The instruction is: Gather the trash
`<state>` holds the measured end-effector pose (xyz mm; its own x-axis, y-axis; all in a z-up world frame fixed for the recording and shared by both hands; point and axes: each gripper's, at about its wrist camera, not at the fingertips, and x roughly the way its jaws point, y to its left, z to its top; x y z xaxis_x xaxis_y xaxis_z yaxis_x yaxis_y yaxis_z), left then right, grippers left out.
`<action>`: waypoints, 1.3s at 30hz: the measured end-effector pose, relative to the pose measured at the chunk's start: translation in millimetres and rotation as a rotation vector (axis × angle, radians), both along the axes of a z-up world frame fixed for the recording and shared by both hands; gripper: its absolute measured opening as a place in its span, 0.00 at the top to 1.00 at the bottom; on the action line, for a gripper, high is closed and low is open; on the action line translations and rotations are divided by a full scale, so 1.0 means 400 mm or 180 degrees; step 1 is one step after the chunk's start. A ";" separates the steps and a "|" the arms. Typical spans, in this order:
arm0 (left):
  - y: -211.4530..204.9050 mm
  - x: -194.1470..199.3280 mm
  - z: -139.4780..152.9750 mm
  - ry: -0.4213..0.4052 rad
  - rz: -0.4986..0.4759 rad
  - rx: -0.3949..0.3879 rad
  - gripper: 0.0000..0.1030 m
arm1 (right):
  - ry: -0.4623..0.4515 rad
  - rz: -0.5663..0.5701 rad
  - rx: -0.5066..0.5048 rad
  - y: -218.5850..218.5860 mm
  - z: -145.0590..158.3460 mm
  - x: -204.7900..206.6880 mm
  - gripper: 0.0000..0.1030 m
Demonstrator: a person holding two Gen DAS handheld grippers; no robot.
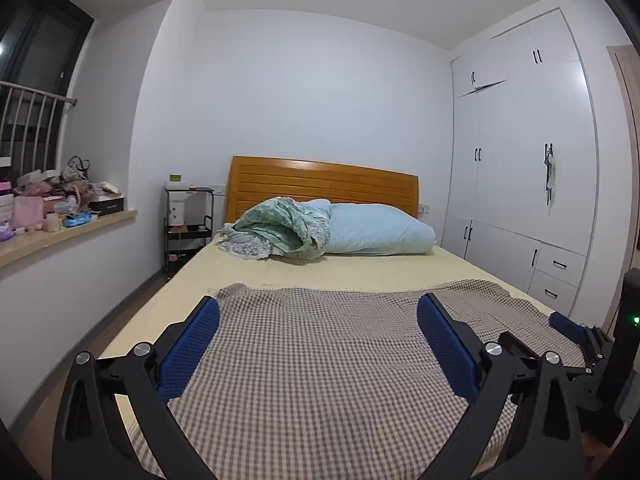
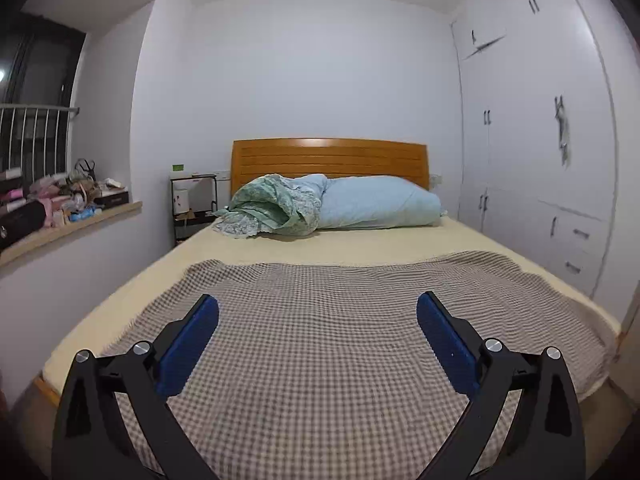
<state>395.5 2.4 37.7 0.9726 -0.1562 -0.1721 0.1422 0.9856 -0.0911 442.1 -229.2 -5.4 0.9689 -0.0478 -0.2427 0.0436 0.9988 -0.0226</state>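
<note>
My left gripper (image 1: 318,308) is open and empty, held above the foot of a bed (image 1: 360,270) covered by a checked blanket (image 1: 320,360). My right gripper (image 2: 318,308) is open and empty too, over the same checked blanket (image 2: 320,340). It also shows at the right edge of the left wrist view (image 1: 576,332). No piece of trash shows on the bed. A cluttered windowsill (image 1: 60,204) at the left holds boxes, bags and small packets; it also shows in the right wrist view (image 2: 68,200).
Rolled green and blue bedding (image 1: 328,232) lies by the wooden headboard (image 1: 320,184). A black shelf cart (image 1: 186,228) stands left of the bed. White wardrobes (image 1: 528,160) line the right wall. A narrow floor strip (image 1: 120,312) runs between bed and window wall.
</note>
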 end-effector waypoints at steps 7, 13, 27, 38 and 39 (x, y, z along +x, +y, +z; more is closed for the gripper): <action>0.021 -0.207 -0.041 0.0002 0.0027 0.0231 0.07 | 0.0142 -0.0153 -0.0087 0.032 -0.017 -0.118 0.08; 0.045 -0.405 -0.090 0.0070 0.0295 0.0361 0.07 | 0.0256 -0.0178 0.0060 0.047 -0.060 -0.265 0.08; 0.103 -0.774 -0.173 0.0263 0.0244 0.0220 0.07 | 0.0183 -0.0259 -0.0092 0.100 -0.122 -0.628 0.08; 0.123 -0.951 -0.184 0.0269 0.0108 0.0293 0.07 | 0.0008 -0.0108 0.0018 0.106 -0.118 -0.823 0.08; 0.119 -0.961 -0.181 0.0238 0.0144 0.0325 0.07 | -0.0004 -0.0098 0.0057 0.104 -0.115 -0.830 0.08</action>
<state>10.9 50.2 -34.7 0.9621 -0.0904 -0.2573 0.0939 0.9956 0.0014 110.1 -187.7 -51.2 0.9674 -0.0734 -0.2425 0.0745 0.9972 -0.0048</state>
